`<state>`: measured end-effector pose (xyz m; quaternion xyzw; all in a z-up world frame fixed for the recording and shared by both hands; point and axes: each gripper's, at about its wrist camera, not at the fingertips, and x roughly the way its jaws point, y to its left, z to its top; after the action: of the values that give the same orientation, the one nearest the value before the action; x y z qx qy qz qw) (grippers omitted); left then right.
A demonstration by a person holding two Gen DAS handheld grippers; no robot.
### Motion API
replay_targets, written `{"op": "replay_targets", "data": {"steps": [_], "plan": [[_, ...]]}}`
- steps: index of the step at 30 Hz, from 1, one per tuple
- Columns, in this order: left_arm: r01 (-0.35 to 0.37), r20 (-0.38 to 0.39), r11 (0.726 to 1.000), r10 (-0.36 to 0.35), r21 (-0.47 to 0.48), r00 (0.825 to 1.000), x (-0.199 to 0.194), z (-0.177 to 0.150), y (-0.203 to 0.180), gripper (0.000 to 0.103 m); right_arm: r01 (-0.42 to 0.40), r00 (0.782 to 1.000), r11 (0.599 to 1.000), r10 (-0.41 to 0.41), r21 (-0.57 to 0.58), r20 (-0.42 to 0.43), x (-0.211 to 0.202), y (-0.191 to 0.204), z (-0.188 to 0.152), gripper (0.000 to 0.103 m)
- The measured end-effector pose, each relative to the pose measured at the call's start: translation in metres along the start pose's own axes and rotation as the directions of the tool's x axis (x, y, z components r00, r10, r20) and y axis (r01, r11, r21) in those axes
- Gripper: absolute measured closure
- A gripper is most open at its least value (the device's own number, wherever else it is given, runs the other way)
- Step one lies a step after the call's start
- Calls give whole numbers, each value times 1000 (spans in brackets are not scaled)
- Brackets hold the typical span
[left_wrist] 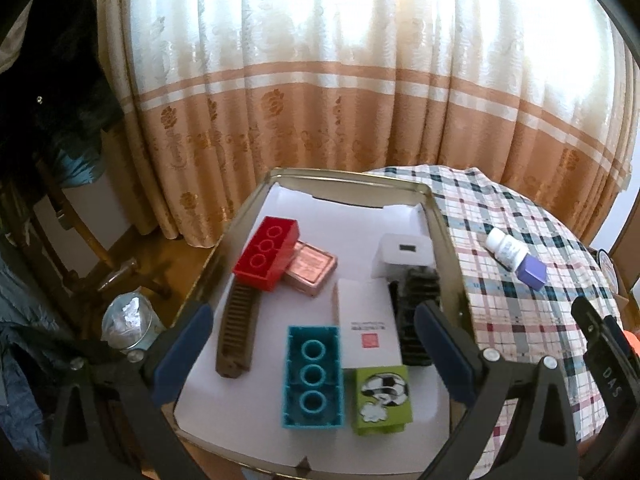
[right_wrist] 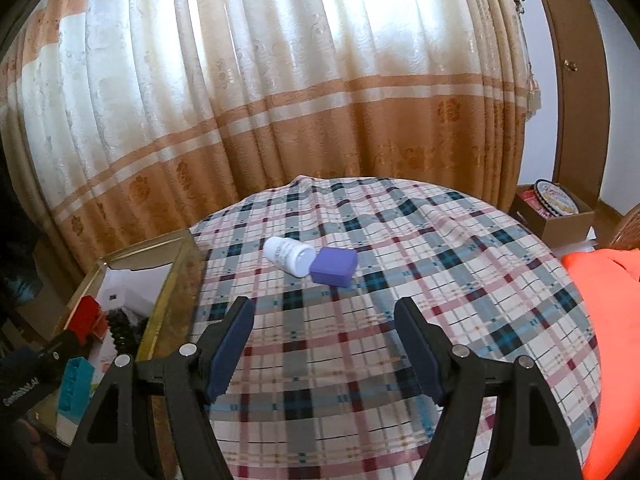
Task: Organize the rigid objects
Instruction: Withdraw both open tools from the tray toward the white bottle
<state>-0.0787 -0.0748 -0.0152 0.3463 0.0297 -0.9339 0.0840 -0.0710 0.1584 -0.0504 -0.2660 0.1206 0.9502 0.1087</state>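
Observation:
A gold metal tray (left_wrist: 450, 240) lined with white paper holds a red brick (left_wrist: 267, 253), a teal brick (left_wrist: 313, 376), a green soccer block (left_wrist: 382, 398), a brown comb (left_wrist: 238, 328), a pink case (left_wrist: 310, 267), a white card box (left_wrist: 368, 324), a white device (left_wrist: 404, 254) and a black comb (left_wrist: 416, 316). My left gripper (left_wrist: 314, 344) is open and empty above the tray. On the plaid cloth lie a white bottle (right_wrist: 289, 256) and a purple block (right_wrist: 334, 266), touching. My right gripper (right_wrist: 324, 344) is open and empty, short of them.
The tray (right_wrist: 168, 304) stands left of the plaid-covered table (right_wrist: 440, 280). A curtain (right_wrist: 280, 100) hangs behind. A cardboard box with a round tin (right_wrist: 556, 204) sits at the far right. A glass jar (left_wrist: 126, 320) and a wooden chair (left_wrist: 80, 248) stand on the floor at left.

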Motion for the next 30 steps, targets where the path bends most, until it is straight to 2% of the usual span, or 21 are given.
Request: {"op": "replay_targets", "data": {"steps": [6,10,17,30], "plan": [[-28,35,999,27,39,999,-5,-6,-13,1,11,1000,1000,-11,17,11,-3,-10,-2,28],[-1,41,998,-1,58,999,-7,-9,-25,1,30,1000,999,-30,-17,9,-4,-11,-2,28],[25,53,995,-30,98,998,-15,-11,-48,1,70,997,997,-70,-8,13,-7,-28,1,28],[62,54,987,-71,150,996,-20,-16,-79,1,125,992,990,-126,65,13,-8,-68,7,28]]}}
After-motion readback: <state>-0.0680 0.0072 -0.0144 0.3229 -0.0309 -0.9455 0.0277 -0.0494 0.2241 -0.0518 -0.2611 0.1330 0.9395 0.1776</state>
